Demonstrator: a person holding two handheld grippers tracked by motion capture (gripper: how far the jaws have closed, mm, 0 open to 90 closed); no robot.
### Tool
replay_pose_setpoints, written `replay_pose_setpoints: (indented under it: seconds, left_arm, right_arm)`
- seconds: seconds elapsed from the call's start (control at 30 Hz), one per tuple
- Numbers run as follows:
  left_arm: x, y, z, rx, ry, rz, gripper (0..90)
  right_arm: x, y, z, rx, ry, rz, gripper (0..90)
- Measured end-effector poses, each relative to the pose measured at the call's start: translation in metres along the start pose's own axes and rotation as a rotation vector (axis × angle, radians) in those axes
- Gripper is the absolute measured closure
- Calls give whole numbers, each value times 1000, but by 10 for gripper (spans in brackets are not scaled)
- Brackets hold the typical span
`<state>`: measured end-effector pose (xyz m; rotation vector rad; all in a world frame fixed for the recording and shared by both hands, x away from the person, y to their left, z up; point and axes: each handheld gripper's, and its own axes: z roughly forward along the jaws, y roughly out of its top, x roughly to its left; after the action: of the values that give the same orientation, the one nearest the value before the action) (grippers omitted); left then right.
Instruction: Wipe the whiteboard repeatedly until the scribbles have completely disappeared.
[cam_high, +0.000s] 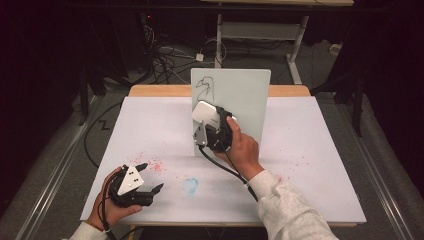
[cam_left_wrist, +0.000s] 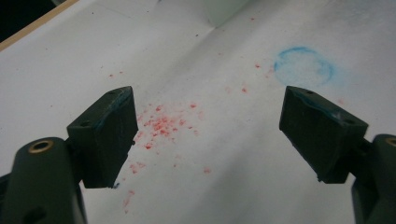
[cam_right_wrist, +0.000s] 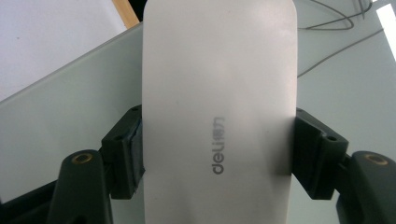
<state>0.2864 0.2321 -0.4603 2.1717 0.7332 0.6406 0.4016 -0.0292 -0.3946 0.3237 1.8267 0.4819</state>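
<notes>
Right gripper (cam_high: 206, 120) at frame centre of high view, jaws clamped on white eraser (cam_right_wrist: 219, 112), pads pressing both long sides; "deli" printed on eraser face. Eraser held against upright whiteboard (cam_high: 247, 100) at table's far middle, just below black sketch (cam_high: 205, 89) in board's upper left. Left gripper (cam_left_wrist: 205, 135) at lower left, jaws wide apart, nothing between, over red specks (cam_left_wrist: 161, 123). Blue ring smudge (cam_left_wrist: 303, 65) upper right in left gripper view.

Smooth matt white plastic eraser (cam_right_wrist: 219, 112)
</notes>
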Motion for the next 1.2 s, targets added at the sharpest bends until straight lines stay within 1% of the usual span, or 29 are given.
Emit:
replay_pose_setpoints:
  seconds: [0.03, 0.07, 0.13, 0.2, 0.23, 0.27, 0.3, 0.33, 0.37, 0.43, 0.5, 0.57, 0.6, 0.67, 0.7, 0.73, 0.77, 0.8, 0.87, 0.9, 0.93, 0.97, 1.0, 1.03, 1.1, 1.2]
  left_arm:
    - [0, 0, 0, 1, 0, 0, 186]
    - [0, 0, 1, 2, -2, 1, 186]
    - [0, 0, 1, 3, -3, 3, 186]
    - [0, 0, 1, 2, -3, 1, 186]
    - [0, 0, 1, -3, 1, 11, 186]
    - [0, 0, 0, -3, 2, 12, 186]
    - [0, 0, 0, -3, 2, 13, 186]
    - [0, 0, 0, -4, 1, 12, 186]
    - [-1, 0, 0, 1, -4, 4, 186]
    - [-1, -1, 0, -1, -5, 4, 186]
    - [0, -1, -1, -1, -4, 1, 186]
    - [1, -1, -1, -7, 2, 10, 186]
    - [1, -1, -1, -8, 3, 9, 186]
    - [0, 0, -1, -7, 2, 12, 186]
    - [-1, 0, -1, 0, -4, 3, 186]
    - [-1, 0, 0, 1, -5, 5, 186]
    - [-2, 0, 0, 2, -5, 8, 186]
    - [-2, 0, 0, 2, -5, 8, 186]
    - [-2, 0, 0, 1, -5, 8, 186]
    - [-2, 0, 0, 0, -5, 7, 186]
    - [-1, 0, 0, 0, -6, 7, 186]
    - [-1, 0, 0, 0, -7, 5, 186]
    - [-1, 0, 0, 0, -8, 4, 186]
    - [-1, 0, 0, 1, -8, 5, 186]
    - [-1, 0, 0, 0, -10, 6, 186]
    - [-1, -1, -1, 1, -10, 8, 186]
  right_arm:
    - [-3, 2, 0, -2, 4, 9, 309]
    - [-7, 4, 0, 0, -3, 14, 309]
    - [-15, 8, 1, 1, -3, 19, 309]
    - [-24, 13, 3, -8, -11, 39, 308]
    - [-29, 16, 3, -6, -24, 44, 308]
    - [-34, 18, 4, -7, -34, 56, 309]
    - [-39, 20, 3, -8, -39, 86, 309]
    - [-45, 21, 4, -16, -44, 104, 309]
    - [-49, 22, 5, -21, -49, 120, 309]
    - [-53, 24, 5, -16, -52, 145, 308]
    - [-48, 23, 4, -14, -68, 134, 309]
    - [-39, 20, 4, -21, -45, 123, 309]
    - [-33, 19, 4, -19, -43, 103, 309]
    - [-20, 16, 3, -11, -21, 76, 309]
    - [-13, 15, 3, -9, -19, 45, 309]
    - [-8, 14, 3, -9, -16, 20, 309]
    - [-4, 14, 3, -9, -12, 6, 309]
    - [-4, 15, 3, -9, -16, -10, 309]
    - [-9, 17, 4, -1, 9, 4, 309]
    - [-14, 19, 4, 4, 1, 5, 309]
    - [-19, 21, 4, 2, -10, 18, 309]
    - [-29, 23, 4, -4, -34, 48, 309]
    - [-39, 25, 5, -11, -30, 89, 309]
    - [-48, 27, 6, -18, -26, 118, 308]
    - [-61, 31, 7, -16, -47, 130, 308]
    - [-74, 36, 8, -17, -58, 166, 308]
